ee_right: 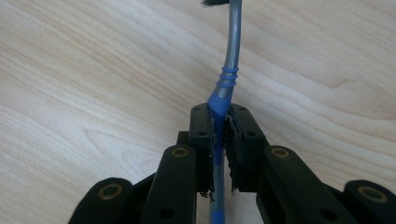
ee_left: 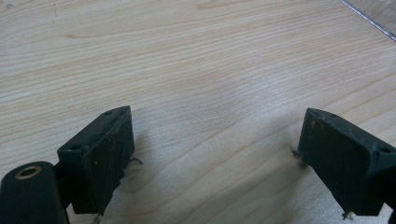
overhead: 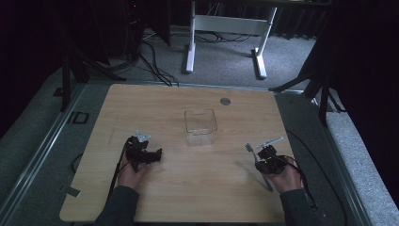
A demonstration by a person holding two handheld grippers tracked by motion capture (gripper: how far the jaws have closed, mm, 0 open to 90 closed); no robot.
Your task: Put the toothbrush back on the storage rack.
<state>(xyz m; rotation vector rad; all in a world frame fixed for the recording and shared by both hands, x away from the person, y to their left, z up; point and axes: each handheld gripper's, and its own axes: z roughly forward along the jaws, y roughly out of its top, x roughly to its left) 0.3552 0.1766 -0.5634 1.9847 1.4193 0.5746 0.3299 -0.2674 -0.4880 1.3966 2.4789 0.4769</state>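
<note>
Right gripper view has the right hand-held gripper (ee_right: 219, 140) clenched on a toothbrush (ee_right: 227, 79), its blue and grey handle pinched between the jaws and running forward past them, the bristle end just beyond at the top edge. High view shows the brush head (overhead: 250, 149) pointing away from the person. The left hand-held gripper (ee_left: 215, 154) is released, jaws wide apart over bare wood. Ahead of and between both sits a clear plastic box (overhead: 200, 126) on the light wooden table (overhead: 188, 188). Beyond lies grey carpet (overhead: 226, 56) and a white desk frame (overhead: 226, 28).
</note>
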